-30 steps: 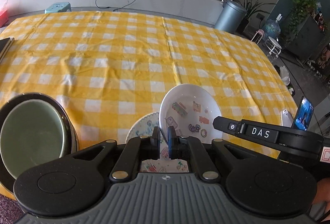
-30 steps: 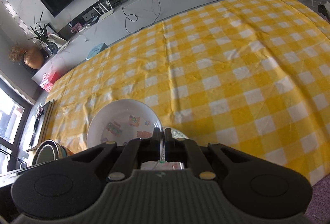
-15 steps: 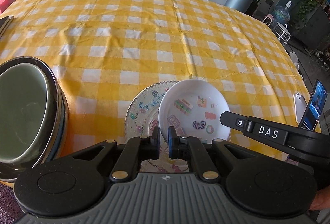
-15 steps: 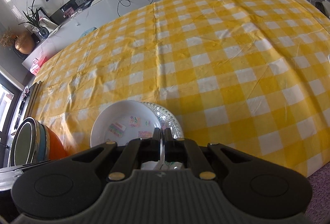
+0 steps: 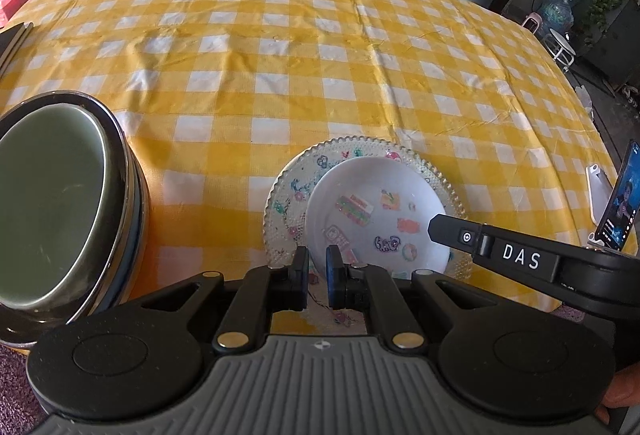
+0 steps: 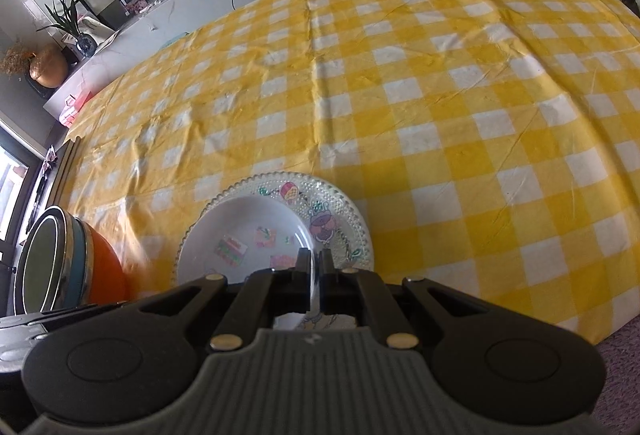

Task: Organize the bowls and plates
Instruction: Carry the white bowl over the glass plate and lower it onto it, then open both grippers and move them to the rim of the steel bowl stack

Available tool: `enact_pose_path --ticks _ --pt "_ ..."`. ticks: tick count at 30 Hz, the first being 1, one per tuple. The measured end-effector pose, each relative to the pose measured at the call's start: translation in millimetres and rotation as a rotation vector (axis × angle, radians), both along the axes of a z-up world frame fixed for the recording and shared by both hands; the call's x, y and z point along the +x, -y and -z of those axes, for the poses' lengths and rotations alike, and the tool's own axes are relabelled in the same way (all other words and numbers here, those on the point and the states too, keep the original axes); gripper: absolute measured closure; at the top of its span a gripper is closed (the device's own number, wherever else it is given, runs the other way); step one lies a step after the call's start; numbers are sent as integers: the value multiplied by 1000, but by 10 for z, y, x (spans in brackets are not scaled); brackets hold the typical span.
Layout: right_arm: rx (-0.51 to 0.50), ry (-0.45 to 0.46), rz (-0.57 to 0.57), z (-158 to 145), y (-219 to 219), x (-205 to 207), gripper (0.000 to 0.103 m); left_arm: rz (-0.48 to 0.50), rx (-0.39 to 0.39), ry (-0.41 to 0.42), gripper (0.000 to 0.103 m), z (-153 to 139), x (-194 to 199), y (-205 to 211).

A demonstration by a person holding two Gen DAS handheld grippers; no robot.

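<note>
A white bowl [image 5: 376, 211] with cartoon stickers lies on a beaded clear glass plate [image 5: 292, 187] near the table's front edge. My right gripper [image 6: 314, 267] is shut on the bowl's [image 6: 248, 231] near rim; the plate [image 6: 340, 211] shows under it. My left gripper [image 5: 317, 267] sits over the plate's near-left edge, jaws nearly closed with a small gap, apparently empty. A stack of bowls [image 5: 52, 203], green one on top, stands at the left and shows in the right wrist view [image 6: 60, 259] with an orange bowl lowest.
The table wears a yellow and white checked cloth [image 5: 304, 47]. A phone on a stand [image 5: 618, 211] and a white object [image 5: 600, 191] sit at the right edge. The right gripper's body [image 5: 520, 259] reaches in from the right.
The bowl has come down from tilted and raised to flat on the glass plate. Both grippers lowered with it and more of the plate shows.
</note>
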State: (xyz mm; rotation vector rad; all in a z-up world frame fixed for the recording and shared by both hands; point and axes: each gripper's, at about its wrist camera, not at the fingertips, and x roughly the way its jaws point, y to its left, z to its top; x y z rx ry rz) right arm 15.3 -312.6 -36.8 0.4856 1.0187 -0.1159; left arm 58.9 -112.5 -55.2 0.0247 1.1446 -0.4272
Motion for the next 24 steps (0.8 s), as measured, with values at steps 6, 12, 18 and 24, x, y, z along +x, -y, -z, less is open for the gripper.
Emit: enact_pose_path --ticks 6,12,18,24 --pt "8 -17 -9 64 -25 2 98 -6 0 -4 93 28 -10 -11" --pt "-10 4 -14 10 -46 -6 92 -11 -10 19 69 -35 -29 -19" --pt "-28 26 -17 -48 -58 -18 84 -5 -19 40 58 -79 -43 -14" --pt "-55 46 -14 -104 -58 -33 82 12 -16 80 50 -147 -84 5"
